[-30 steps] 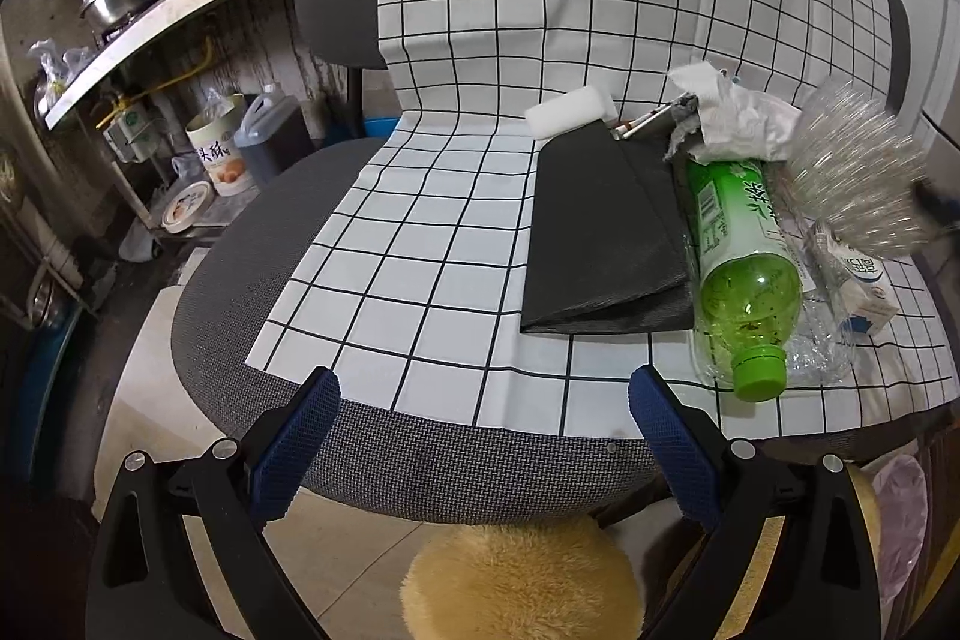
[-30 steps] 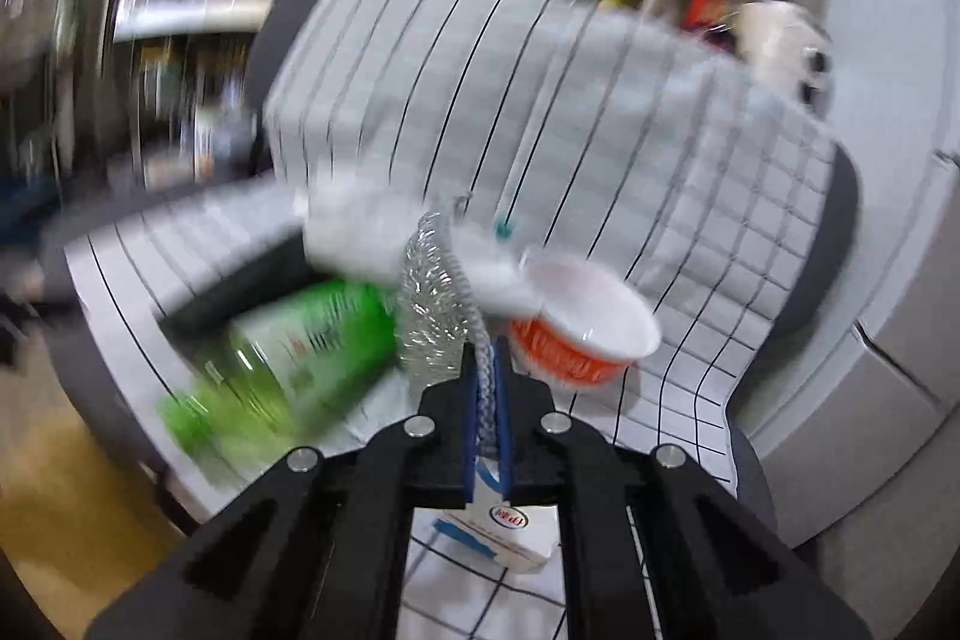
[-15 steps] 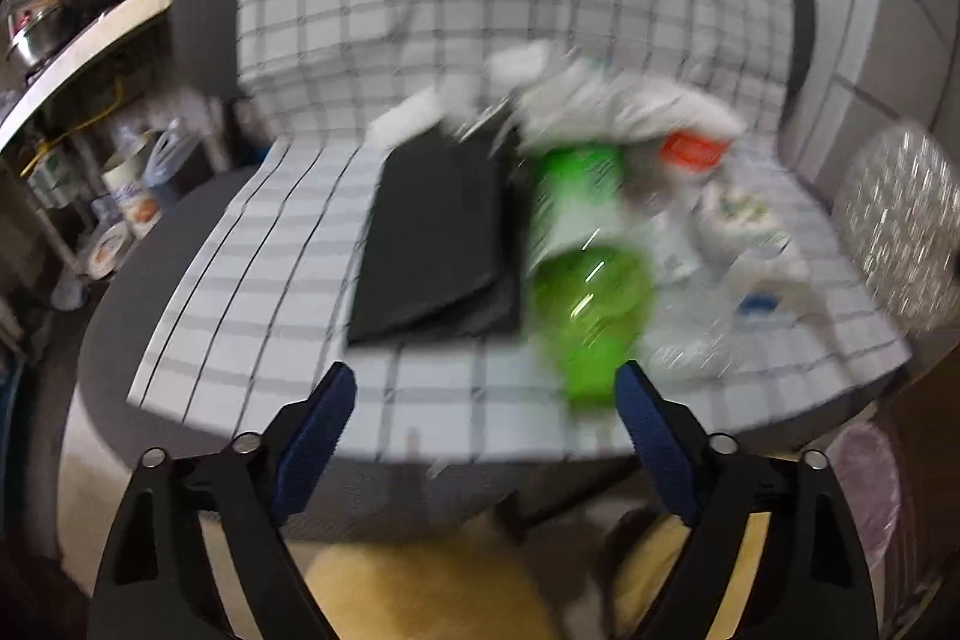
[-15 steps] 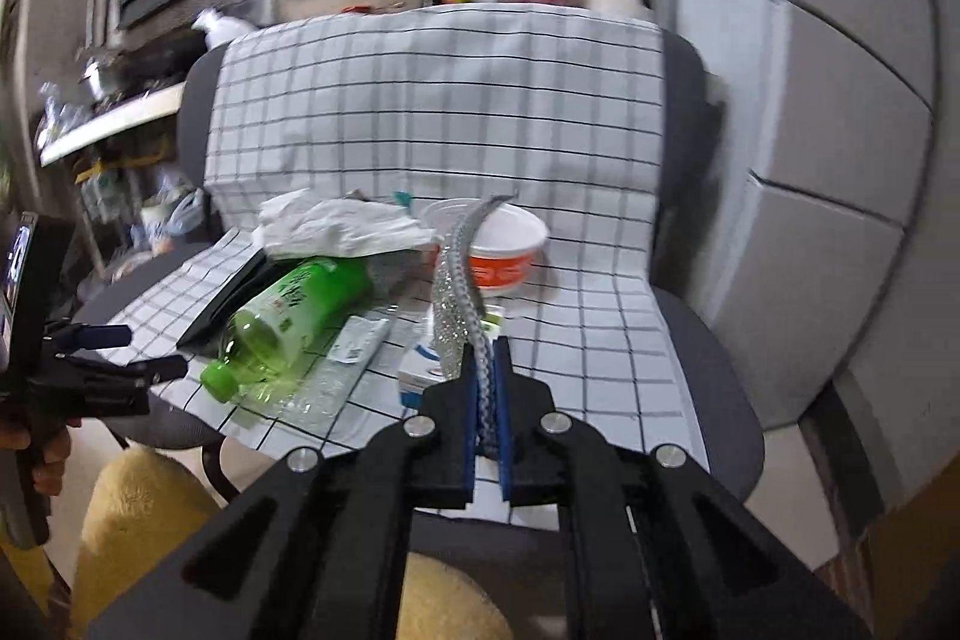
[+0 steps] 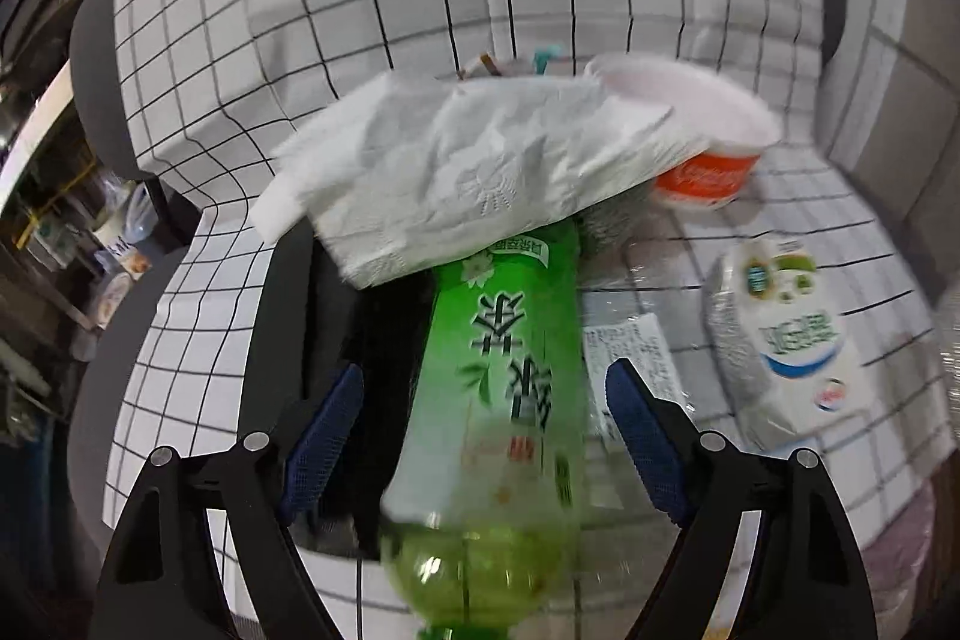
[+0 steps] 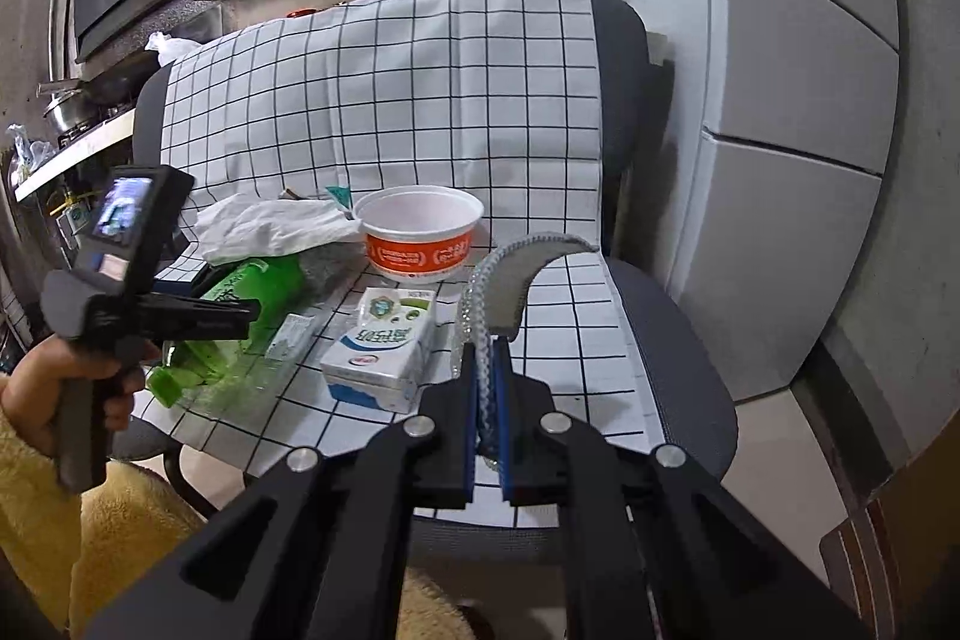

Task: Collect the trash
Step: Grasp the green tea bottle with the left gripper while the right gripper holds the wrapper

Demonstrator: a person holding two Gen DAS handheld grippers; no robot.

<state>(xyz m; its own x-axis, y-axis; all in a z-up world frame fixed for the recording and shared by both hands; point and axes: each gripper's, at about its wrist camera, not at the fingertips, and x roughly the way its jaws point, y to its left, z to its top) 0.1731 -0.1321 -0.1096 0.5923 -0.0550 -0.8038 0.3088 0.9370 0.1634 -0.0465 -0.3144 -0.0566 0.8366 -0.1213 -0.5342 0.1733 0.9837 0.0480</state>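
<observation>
Here the trash lies on a checked cloth point(image 6: 384, 100) draped over a grey office chair point(image 6: 666, 328), and the left gripper point(image 5: 483, 406), held in a hand point(image 6: 78, 376) at the left edge of the right wrist view, has its jaws spread wide to either side of a green bottle point(image 5: 498, 370) without touching it; the bottle lies on its side with its cap end toward the camera, over a dark folded sheet point(image 5: 312, 316). A crumpled white tissue point(image 5: 456, 166) rests across the far end of the bottle. Just beside the bottle on its right lies a flattened clear wrapper with a printed label point(image 5: 636, 346), then a white milk carton point(image 6: 378, 346) on its side. Behind the carton stands an orange and white paper bowl point(image 6: 420, 232), upright and open, touching the tissue at its left rim. Farther right, the right gripper point(image 6: 487, 388) has its jaws closed flat on a clear ridged plastic piece point(image 6: 516, 274), which curves up above the seat, clear of the cloth
</observation>
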